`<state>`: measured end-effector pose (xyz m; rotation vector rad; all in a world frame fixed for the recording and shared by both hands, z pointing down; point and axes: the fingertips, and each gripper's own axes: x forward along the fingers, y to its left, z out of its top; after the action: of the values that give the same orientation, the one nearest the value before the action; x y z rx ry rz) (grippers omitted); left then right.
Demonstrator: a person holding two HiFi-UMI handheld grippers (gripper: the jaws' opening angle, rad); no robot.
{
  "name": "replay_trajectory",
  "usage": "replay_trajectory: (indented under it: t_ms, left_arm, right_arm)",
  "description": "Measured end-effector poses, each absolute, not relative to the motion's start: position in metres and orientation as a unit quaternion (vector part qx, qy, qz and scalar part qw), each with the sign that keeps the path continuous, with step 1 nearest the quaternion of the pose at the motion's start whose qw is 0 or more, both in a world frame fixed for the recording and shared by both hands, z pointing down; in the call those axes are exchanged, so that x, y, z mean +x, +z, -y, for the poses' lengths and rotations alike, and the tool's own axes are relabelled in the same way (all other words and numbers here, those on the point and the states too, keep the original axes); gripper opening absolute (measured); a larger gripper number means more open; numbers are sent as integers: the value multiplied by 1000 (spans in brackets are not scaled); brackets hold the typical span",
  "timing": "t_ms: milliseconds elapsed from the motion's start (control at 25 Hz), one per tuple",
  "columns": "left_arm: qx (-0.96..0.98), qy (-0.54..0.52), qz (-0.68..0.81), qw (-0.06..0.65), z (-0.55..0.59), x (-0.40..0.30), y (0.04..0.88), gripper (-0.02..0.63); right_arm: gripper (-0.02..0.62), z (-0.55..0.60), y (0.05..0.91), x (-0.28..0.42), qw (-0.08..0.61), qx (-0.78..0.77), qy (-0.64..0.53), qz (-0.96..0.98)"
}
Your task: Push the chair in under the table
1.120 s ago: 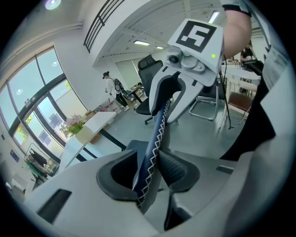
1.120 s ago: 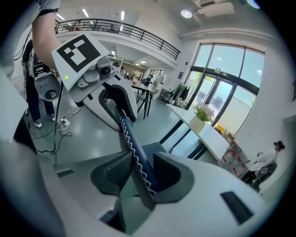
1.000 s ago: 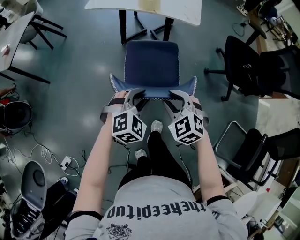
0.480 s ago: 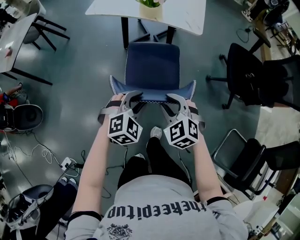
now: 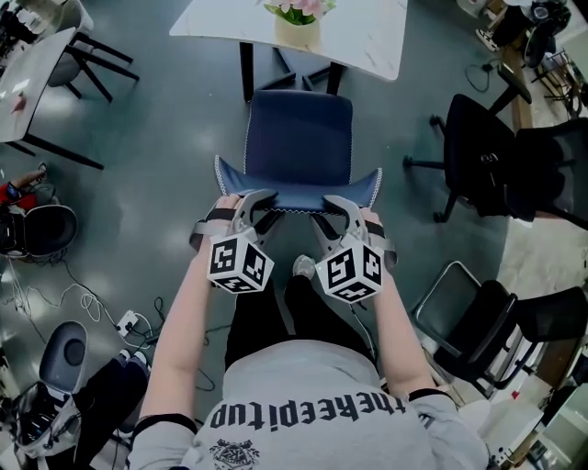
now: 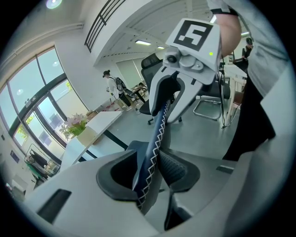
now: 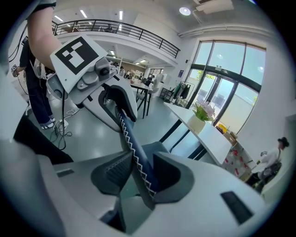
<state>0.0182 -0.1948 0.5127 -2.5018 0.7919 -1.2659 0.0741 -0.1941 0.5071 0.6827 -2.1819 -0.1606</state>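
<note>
A blue chair (image 5: pixel 299 138) stands facing a white table (image 5: pixel 367 41), the front of its seat at the table's near edge. Its backrest top (image 5: pixel 299 190), trimmed with white zigzag stitching, is nearest me. My left gripper (image 5: pixel 253 204) is shut on the left part of that edge and my right gripper (image 5: pixel 333 209) on the right part. In the left gripper view the stitched backrest (image 6: pixel 155 139) runs between the left gripper (image 6: pixel 150 169) pads. In the right gripper view the backrest (image 7: pixel 132 143) sits likewise in the right gripper (image 7: pixel 138 173).
A potted flower (image 5: pixel 299 23) stands on the table. Black office chairs (image 5: pixel 487 147) and a folded chair (image 5: pixel 478 317) crowd the right side. Another table (image 5: pixel 37 64) is at far left. Cables (image 5: pixel 83 303) lie on the floor at left.
The chair and both grippers have moved toward the table. More of the tabletop and the potted flower have come into view. Both grips on the backrest are unchanged.
</note>
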Motion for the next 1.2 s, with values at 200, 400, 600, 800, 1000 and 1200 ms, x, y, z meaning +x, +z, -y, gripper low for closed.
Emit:
replay_trajectory:
  t_ms: [200, 400, 600, 800, 1000, 1200]
  left_arm:
    - [-856, -430, -263, 114, 193, 17, 514, 147]
    - [-857, -431, -256, 119, 196, 10, 515, 144]
    - [-861, -434, -238, 115, 202, -7, 515, 144]
    - [-865, -430, -228, 125, 206, -19, 513, 144]
    - [-868, -429, -215, 130, 214, -36, 514, 145]
    - [-871, -428, -198, 136, 224, -55, 514, 147]
  right_arm:
    - [149, 194, 509, 72, 414, 275, -56, 866]
    - [152, 196, 509, 65, 412, 284, -53, 864]
    - [150, 200, 509, 49, 415, 297, -45, 859]
    - [151, 203, 507, 36, 417, 309, -36, 854]
    - [152, 209, 507, 19, 416, 324, -33, 849]
    - [149, 216, 507, 1, 416, 340, -31, 843]
